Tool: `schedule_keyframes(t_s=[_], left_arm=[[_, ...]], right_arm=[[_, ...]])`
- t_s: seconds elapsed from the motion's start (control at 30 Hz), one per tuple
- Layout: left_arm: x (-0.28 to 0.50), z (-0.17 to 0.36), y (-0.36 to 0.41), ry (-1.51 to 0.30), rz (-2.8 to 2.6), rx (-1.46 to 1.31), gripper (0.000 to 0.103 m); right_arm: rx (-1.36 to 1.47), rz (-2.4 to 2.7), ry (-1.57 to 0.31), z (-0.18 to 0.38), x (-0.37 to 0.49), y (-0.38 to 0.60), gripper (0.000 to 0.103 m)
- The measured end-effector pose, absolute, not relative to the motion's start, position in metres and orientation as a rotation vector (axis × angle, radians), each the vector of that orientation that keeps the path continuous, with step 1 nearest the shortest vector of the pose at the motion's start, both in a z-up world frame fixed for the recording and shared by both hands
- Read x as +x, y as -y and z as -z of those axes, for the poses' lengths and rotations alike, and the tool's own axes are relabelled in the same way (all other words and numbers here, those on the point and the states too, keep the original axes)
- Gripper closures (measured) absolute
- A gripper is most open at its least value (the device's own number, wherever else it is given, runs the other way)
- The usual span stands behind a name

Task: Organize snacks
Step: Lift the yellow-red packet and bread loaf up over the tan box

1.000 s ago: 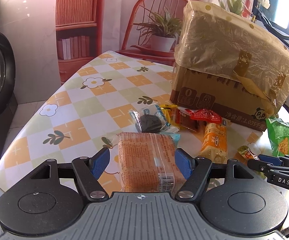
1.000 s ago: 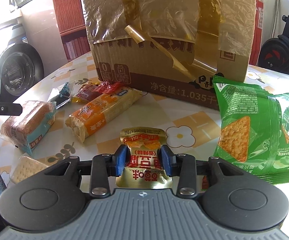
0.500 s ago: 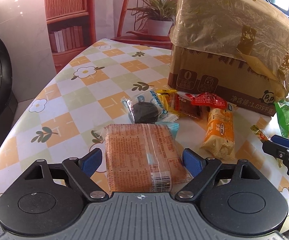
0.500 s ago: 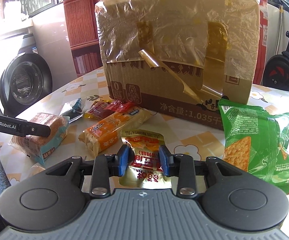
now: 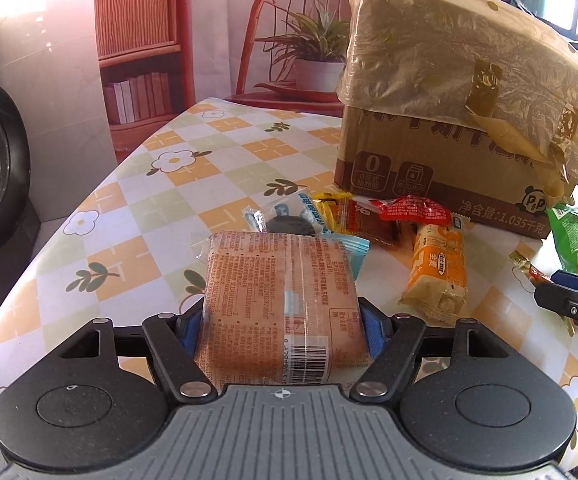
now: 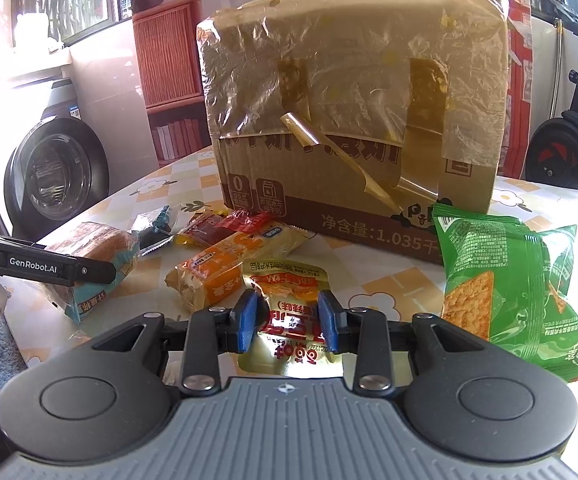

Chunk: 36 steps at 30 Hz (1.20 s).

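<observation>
Orange-brown and wrapped in clear printed film, the rectangular bread pack [image 5: 279, 312] is sitting between the blue pads of the left gripper [image 5: 281, 330], which is closing on its two long sides near the barcode end. Its long axis is running straight toward 12 o'clock, in line with the fingers, so the pack is pointing away across the checked flower-print bench [image 5: 161, 208]. The tall tape-covered cardboard box [image 5: 449, 120] is standing at about 1 o'clock from this gripper, beyond a small heap of wrapped snacks, and I judge that any carry to it is turning on that rightward bearing.

The right gripper [image 6: 287, 322] is holding a shiny gold foil sachet with red lettering [image 6: 289, 320] narrowly between its pads; the box [image 6: 353, 120] is lying dead ahead at 12 o'clock, so this one is looking nearer. A green crinkled cracker bag [image 6: 513, 296] is resting at 2 o'clock.
</observation>
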<state>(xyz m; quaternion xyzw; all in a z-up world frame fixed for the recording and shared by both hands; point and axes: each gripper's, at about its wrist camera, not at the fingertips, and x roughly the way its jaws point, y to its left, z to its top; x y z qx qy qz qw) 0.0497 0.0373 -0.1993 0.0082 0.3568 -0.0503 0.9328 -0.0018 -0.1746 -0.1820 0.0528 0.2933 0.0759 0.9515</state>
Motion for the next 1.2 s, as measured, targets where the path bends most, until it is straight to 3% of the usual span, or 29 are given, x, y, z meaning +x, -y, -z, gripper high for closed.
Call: schedule_keyframes(t_s=[0.33, 0.83, 1.2], left_arm=[[0.035, 0.14, -0.035, -0.546, 0.125, 0.042, 0.028], [0.069, 0.013, 0.004, -0.246, 0.275, 0.026, 0.028], [0.188, 0.003, 0.091, -0.384, 0.364, 0.013, 0.028]], right_arm=[[0.074, -0.177, -0.503, 0.152, -0.001, 0.172, 0.068], [0.03, -0.239, -0.165, 0.017, 0.051, 0.188, 0.068], [0.021, -0.053, -0.318, 0.028, 0.139, 0.24, 0.066]])
